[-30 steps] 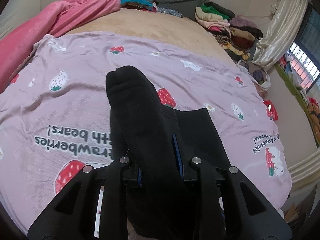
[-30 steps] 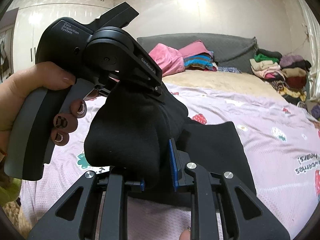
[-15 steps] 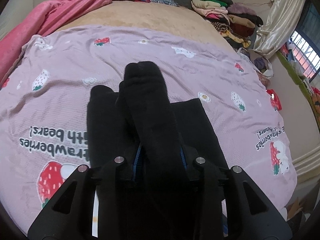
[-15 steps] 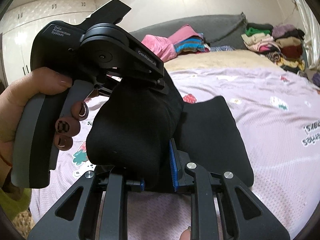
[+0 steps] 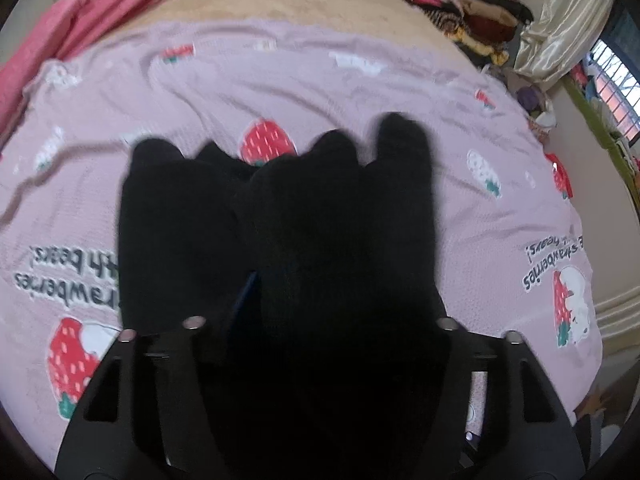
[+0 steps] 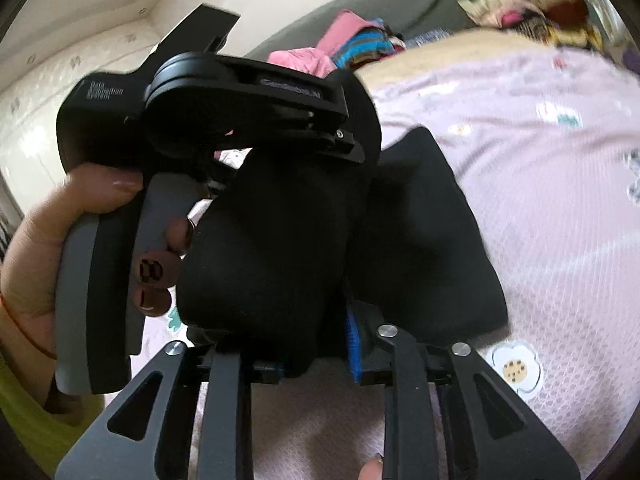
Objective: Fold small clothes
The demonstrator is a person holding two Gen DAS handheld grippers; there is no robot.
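Black socks (image 5: 328, 216) lie and hang over the pink strawberry blanket (image 5: 360, 80). In the left wrist view the black fabric drapes over my left gripper (image 5: 320, 300), whose jaws now stand wide apart; one blue pad (image 5: 244, 300) shows. In the right wrist view my right gripper (image 6: 316, 344) is shut on a thick fold of black sock (image 6: 272, 248). The left gripper body (image 6: 224, 96), held in a hand, sits just above it, touching the same fabric.
A pink quilt (image 5: 80, 20) lies at the back left of the bed. Stacks of folded clothes (image 5: 472, 4) sit at the back right. A curtain (image 5: 560, 28) and window are at the right. The bed's edge runs along the right side.
My left gripper's jaws have spread wide and the sock has slumped over them. Both views have tilted and moved closer to the blanket. The right gripper still holds its fold.
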